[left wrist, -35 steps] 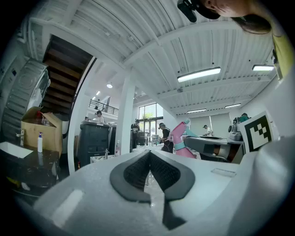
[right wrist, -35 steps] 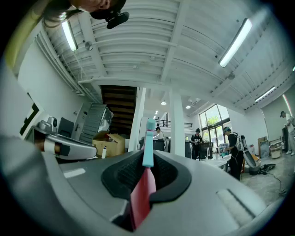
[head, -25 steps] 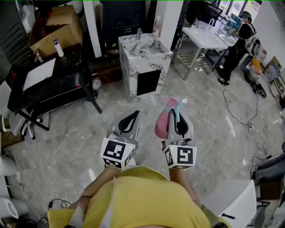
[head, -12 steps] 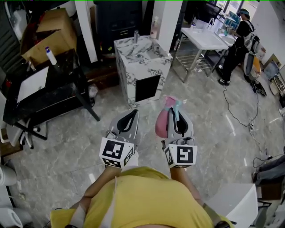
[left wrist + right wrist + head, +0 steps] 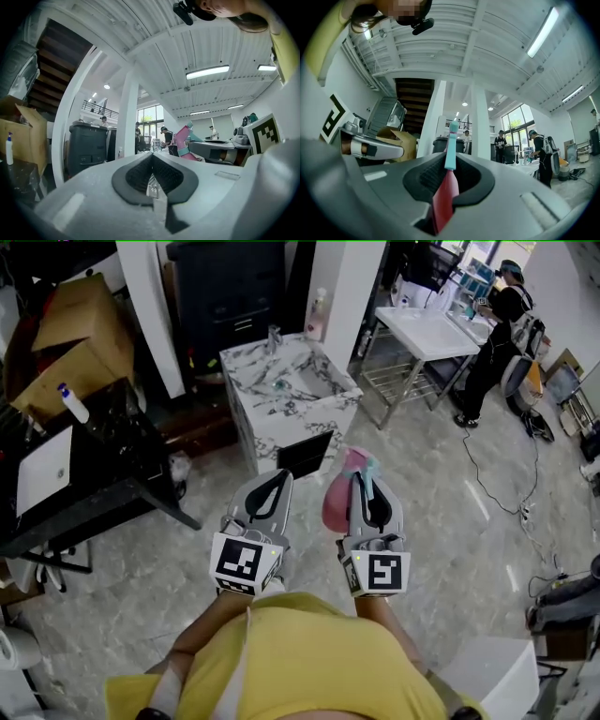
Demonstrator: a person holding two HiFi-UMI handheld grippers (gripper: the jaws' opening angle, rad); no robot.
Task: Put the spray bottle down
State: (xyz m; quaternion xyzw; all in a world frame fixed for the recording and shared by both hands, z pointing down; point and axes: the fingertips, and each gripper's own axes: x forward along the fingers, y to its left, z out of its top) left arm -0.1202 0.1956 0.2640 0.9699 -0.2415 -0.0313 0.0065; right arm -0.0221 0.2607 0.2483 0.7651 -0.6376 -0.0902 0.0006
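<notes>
The pink spray bottle (image 5: 337,501) (image 5: 443,199) with its teal nozzle is clamped between the pads of the right tongs (image 5: 364,482) (image 5: 449,161). It points away from the person and is held in the air over the grey marbled floor (image 5: 450,521). Just beside them, the left tongs (image 5: 274,486) (image 5: 152,159) are pressed together with nothing in them. A marbled sink cabinet (image 5: 281,395) stands ahead. A white spray bottle (image 5: 73,404) stands near the far edge of the black tabletop (image 5: 103,493).

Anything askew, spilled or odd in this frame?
Only the pink spray bottle: the right gripper holds it tilted forward rather than upright, and its body bulges out on the left side of the jaws. No spill is visible.
</notes>
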